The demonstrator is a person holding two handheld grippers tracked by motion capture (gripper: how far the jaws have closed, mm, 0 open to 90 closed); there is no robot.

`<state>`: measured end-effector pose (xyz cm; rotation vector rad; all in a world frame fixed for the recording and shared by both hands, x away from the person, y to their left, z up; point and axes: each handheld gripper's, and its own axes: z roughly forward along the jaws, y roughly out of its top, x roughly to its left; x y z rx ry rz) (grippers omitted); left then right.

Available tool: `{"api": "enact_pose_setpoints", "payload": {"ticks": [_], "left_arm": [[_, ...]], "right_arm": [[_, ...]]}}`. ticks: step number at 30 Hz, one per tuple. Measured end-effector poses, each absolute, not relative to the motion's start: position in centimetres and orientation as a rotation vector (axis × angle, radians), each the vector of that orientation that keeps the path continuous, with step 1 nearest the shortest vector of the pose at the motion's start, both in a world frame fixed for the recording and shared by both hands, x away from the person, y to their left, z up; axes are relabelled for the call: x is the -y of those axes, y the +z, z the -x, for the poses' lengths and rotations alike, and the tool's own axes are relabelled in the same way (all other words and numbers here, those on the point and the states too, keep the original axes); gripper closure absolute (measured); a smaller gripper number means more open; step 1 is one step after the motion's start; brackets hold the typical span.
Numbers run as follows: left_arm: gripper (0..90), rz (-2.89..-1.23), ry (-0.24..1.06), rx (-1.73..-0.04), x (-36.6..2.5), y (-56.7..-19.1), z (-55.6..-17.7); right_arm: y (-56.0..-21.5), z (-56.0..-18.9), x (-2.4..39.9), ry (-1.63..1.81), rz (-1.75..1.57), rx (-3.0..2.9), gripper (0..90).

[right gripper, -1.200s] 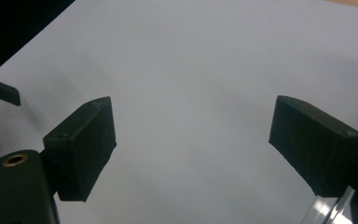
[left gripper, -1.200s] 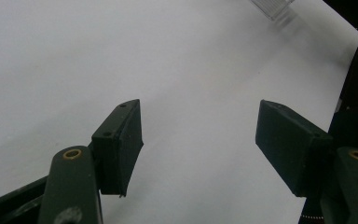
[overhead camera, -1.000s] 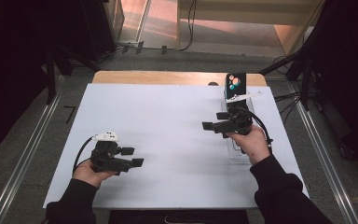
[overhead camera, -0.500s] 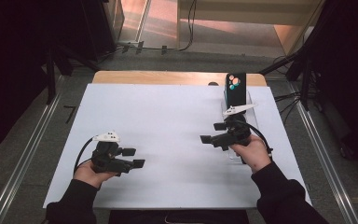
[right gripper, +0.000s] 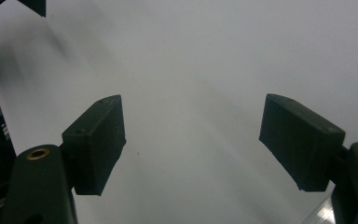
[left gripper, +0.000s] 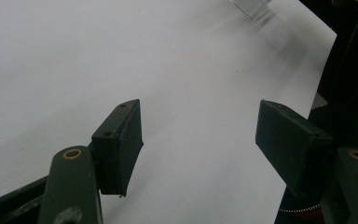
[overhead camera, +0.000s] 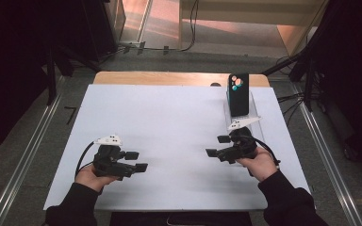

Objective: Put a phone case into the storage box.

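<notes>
A black phone-shaped device (overhead camera: pixel 238 96) with coloured round marks near its top stands upright in a clear holder (overhead camera: pixel 253 112) at the far right of the white table sheet (overhead camera: pixel 169 117). My right gripper (overhead camera: pixel 217 146) hovers in front of that holder and points left. It is open, its jaws have just been closing a little, and nothing is between them (right gripper: pixel 193 116). My left gripper (overhead camera: pixel 136 161) rests low at the near left, pointing right, open and empty (left gripper: pixel 200 121). A corner of the clear holder (left gripper: pixel 251 7) shows far off in the left gripper view.
A wooden table edge (overhead camera: pixel 169 78) runs beyond the sheet's far side. Metal floor rails (overhead camera: pixel 23 155) flank the table on both sides. Cables (overhead camera: pixel 292 99) lie on the floor to the right. Dark stands and equipment (overhead camera: pixel 75 33) surround the back.
My right hand has drawn back from beside the black device toward the near edge and sunk lower. The left hand has stayed put.
</notes>
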<state>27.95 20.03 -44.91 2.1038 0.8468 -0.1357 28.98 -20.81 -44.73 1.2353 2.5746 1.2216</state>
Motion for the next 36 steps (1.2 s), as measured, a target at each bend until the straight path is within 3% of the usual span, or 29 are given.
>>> {"api": "enact_pose_setpoints", "payload": {"ticks": [36], "left_arm": [[31.4, -2.112, -0.128, -0.833, -20.5, -45.9, -27.0]], "right_arm": [[-47.4, -24.6, 25.1, 1.105, -1.243, -2.623, 21.1]]}}
